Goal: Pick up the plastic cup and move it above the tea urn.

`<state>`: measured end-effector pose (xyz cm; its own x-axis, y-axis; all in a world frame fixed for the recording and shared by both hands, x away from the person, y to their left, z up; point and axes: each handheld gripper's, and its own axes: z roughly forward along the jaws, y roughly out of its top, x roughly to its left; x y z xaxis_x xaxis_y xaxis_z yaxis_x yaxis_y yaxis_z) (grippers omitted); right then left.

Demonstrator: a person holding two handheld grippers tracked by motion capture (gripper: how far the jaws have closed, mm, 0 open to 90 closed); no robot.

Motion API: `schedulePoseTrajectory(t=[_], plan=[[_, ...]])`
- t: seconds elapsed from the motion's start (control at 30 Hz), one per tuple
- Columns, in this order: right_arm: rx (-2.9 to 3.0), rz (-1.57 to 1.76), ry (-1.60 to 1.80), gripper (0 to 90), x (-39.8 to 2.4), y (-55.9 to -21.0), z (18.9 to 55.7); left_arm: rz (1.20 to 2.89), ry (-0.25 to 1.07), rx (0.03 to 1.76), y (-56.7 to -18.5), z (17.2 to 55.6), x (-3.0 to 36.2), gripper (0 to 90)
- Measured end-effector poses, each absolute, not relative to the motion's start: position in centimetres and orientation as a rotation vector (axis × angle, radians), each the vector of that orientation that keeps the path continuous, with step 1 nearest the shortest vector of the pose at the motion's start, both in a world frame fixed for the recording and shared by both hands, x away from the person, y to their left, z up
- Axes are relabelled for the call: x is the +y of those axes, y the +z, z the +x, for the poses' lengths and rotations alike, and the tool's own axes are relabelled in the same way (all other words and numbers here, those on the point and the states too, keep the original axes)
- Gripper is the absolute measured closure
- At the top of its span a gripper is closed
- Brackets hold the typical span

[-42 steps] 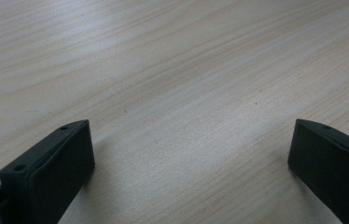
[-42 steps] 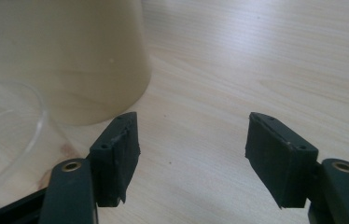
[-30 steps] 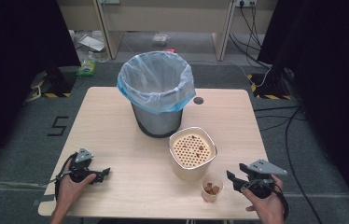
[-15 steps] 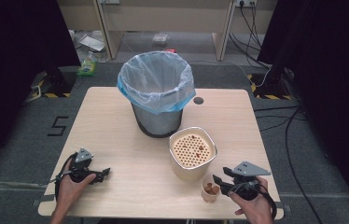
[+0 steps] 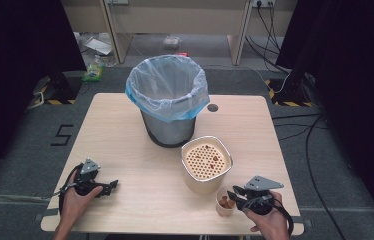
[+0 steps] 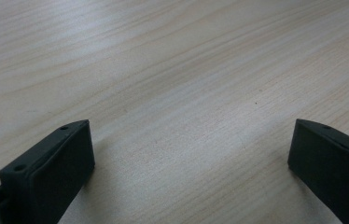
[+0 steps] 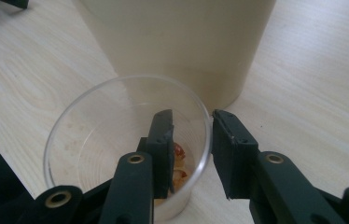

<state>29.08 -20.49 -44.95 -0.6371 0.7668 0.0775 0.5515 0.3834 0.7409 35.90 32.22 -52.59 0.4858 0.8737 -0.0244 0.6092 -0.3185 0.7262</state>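
The tabletop [image 5: 125, 130] carries three vessels: one bin, one cream container and one clear cup. The grey bin [image 5: 168, 107], lined with a blue-rimmed plastic bag [image 5: 145, 97], stands upright near the middle of the far half. The cream container [image 5: 206, 170] stands just in front of it and to its right, apart from it; a perforated insert sits in its mouth with a few reddish-brown pieces on it. The small clear cup [image 5: 224, 202] stands just beside the container's near right side, close to the front edge, and holds a few orange-red pieces [image 7: 178, 150]. One dark round hole [image 5: 212, 107] lies in the tabletop to the right of the bin.

Right gripper [image 5: 237, 192]: held at the cup from its right side. In the right gripper view, its jaws straddle the cup's near rim, one jaw inside the cup, the other outside. A gap remains between the outer jaw and the wall, so the jaws are not closed on it. The container wall rises directly behind the cup.

Left gripper [image 5: 110, 185]: held low over bare wood at the near left, well apart from all three vessels. Its jaws are spread wide with nothing between them.
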Motion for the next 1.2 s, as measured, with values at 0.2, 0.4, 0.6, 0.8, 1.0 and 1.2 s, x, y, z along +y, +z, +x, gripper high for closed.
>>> schedulePoseTrajectory(t=[0.2,0.4,0.6,0.8,1.0,1.2], plan=[[2.415,1.151,1.094,74.5,-20.3,-45.7,29.2,2.048,0.495,1.219,-52.6,35.9,32.2,0.0],[2.426,1.122,1.120,82.2,-20.5,-45.4,29.0,2.047,0.495,1.219,-52.6,35.9,32.2,0.0],[2.440,1.095,1.131,87.4,-21.0,-45.2,28.9,2.047,0.495,1.219,-52.6,35.9,32.2,0.0],[2.395,1.088,1.102,87.9,-22.1,-44.6,29.0,2.047,0.495,1.219,-52.6,35.9,32.2,0.0],[2.303,1.093,1.068,87.9,-23.9,-43.4,30.2,2.047,0.495,1.219,-52.6,35.9,32.2,0.0],[2.228,1.094,1.046,87.8,-24.9,-42.5,31.8,2.047,0.495,1.219,-52.6,35.9,32.2,0.0]])
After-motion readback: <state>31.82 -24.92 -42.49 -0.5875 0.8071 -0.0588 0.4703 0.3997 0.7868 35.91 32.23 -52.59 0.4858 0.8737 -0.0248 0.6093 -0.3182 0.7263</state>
